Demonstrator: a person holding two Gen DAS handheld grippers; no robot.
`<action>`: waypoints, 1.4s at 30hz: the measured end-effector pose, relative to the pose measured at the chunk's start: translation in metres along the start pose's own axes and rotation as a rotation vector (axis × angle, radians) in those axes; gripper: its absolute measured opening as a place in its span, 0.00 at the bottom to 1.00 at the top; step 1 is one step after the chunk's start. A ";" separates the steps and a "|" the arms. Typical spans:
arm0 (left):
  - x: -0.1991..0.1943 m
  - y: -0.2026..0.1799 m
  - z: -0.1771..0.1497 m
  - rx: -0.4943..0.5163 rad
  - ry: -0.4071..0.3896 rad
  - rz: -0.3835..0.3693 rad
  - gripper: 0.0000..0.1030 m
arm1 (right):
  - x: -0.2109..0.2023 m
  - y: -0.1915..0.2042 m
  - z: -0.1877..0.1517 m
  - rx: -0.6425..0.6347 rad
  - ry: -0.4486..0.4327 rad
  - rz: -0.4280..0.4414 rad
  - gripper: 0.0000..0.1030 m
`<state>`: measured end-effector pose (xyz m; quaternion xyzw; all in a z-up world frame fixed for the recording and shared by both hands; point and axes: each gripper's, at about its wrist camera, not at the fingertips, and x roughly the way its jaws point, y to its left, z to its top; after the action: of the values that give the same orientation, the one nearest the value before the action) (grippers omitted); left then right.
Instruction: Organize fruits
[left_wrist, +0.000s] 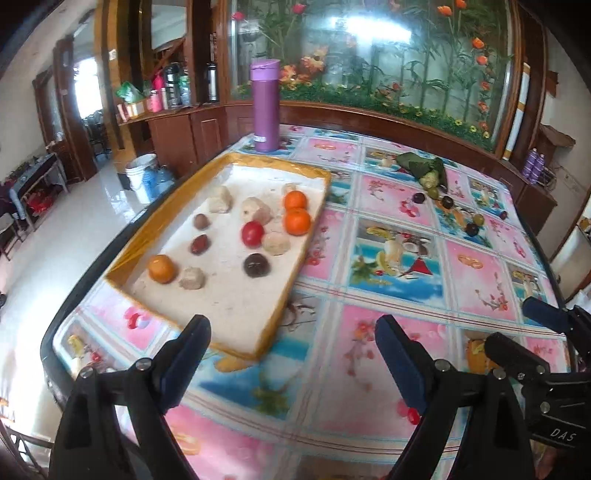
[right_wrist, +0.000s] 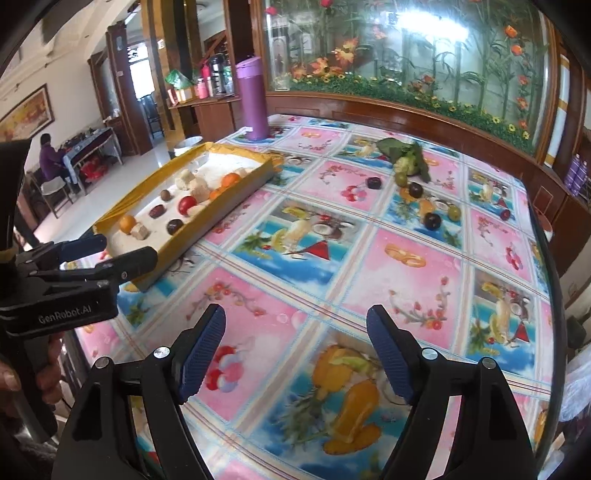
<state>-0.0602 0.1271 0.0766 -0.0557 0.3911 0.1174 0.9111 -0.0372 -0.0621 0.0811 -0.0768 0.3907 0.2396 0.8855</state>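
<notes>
A yellow-rimmed tray (left_wrist: 125, 254) with a white floor lies on the left of the table. It holds three oranges (left_wrist: 296, 220), a red fruit (left_wrist: 252, 233), a dark round fruit (left_wrist: 255, 264) and several pale lumps. Loose dark plums (right_wrist: 431, 220) and green fruits (right_wrist: 454, 212) lie at the far right beside a leafy green bundle (right_wrist: 402, 151). My left gripper (left_wrist: 291, 328) hovers open over the tray's near right corner, with nothing between its fingers. My right gripper (right_wrist: 295, 315) is open and empty over the flowered tablecloth (right_wrist: 406, 258), well short of the loose fruit.
A tall purple flask (left_wrist: 265, 107) stands at the table's far edge behind the tray. Glass-fronted wooden cabinets run behind the table. Left of the table the floor drops away, with a white bucket (left_wrist: 142, 173). A person (right_wrist: 48, 155) sits at a distant desk.
</notes>
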 end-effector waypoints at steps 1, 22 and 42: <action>-0.003 0.007 -0.004 -0.015 -0.007 0.027 0.89 | 0.001 0.005 0.001 -0.008 -0.004 0.005 0.77; 0.004 0.117 -0.021 0.021 -0.053 0.091 1.00 | 0.019 0.117 -0.003 0.049 -0.081 -0.152 1.00; -0.007 0.137 -0.022 -0.013 -0.149 0.100 1.00 | 0.010 0.146 -0.008 0.043 -0.144 -0.248 1.00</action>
<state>-0.1158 0.2543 0.0650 -0.0333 0.3236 0.1690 0.9304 -0.1076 0.0666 0.0756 -0.0881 0.3188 0.1247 0.9354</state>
